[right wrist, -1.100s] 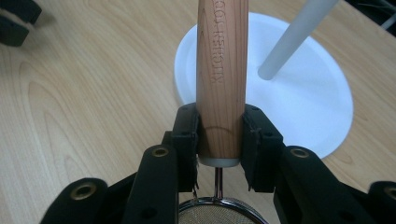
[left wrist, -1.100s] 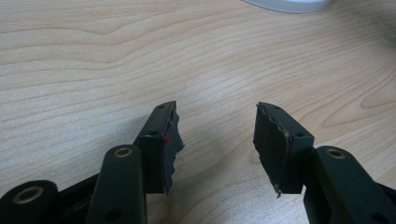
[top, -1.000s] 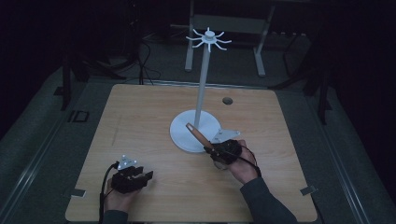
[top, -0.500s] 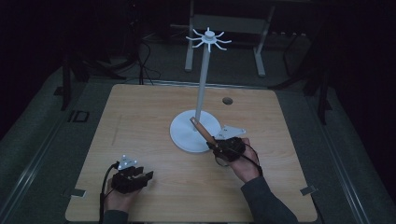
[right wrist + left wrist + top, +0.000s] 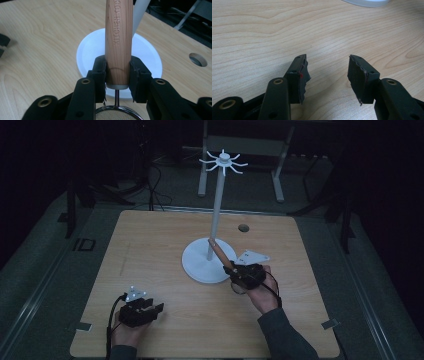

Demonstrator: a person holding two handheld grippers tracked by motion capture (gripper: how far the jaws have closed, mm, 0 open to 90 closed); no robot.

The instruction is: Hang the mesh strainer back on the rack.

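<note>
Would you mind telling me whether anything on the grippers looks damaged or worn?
Yes: the left gripper's pads look ragged, with torn, jagged edges. The right gripper looks sound, clamped on the wooden handle.

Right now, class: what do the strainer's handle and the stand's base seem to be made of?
Handle, clamped in the right gripper: pale unvarnished wood, shown by its grain lines and engraved lettering. Below it, a thin shiny wire and mesh rim look like metal. Stand base: smooth matte white, probably plastic or painted metal; the pictures cannot settle which.
</note>
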